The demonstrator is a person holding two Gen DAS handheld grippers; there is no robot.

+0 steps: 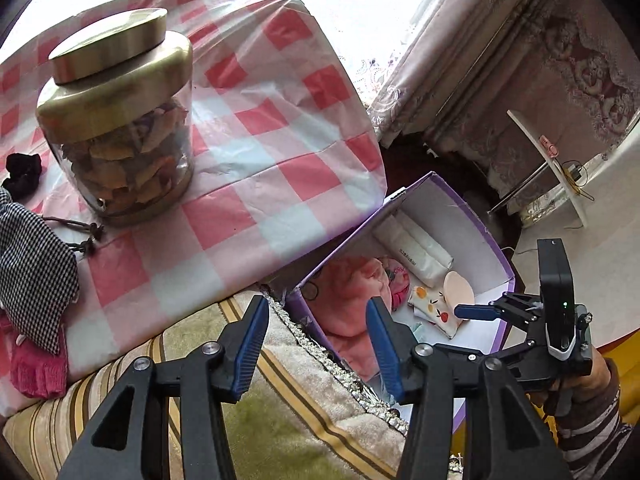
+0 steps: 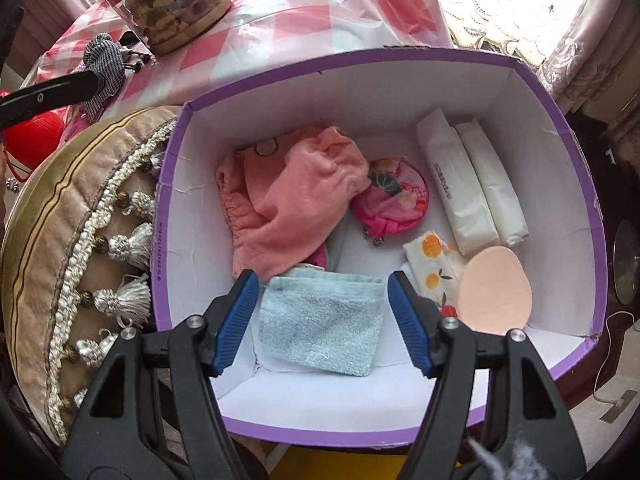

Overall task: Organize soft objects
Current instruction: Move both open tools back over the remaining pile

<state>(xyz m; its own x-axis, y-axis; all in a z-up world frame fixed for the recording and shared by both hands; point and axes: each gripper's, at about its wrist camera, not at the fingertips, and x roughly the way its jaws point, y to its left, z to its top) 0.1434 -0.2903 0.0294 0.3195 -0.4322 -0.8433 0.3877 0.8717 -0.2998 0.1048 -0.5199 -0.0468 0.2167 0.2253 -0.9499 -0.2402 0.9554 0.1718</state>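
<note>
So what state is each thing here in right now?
Purple box: open, no lid.
Glass jar: upright, lid on.
Pink towel: crumpled in the box.
Blue washcloth: folded, lying flat.
Left gripper: fingers apart, empty.
Right gripper: fingers apart, above the washcloth.

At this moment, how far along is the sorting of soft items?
Done: pink towel, blue cloth and sponge lie in the purple box. In hand: nothing; both grippers open. Left: checked pouch, pink glove and black scrunchie on the table.
</note>
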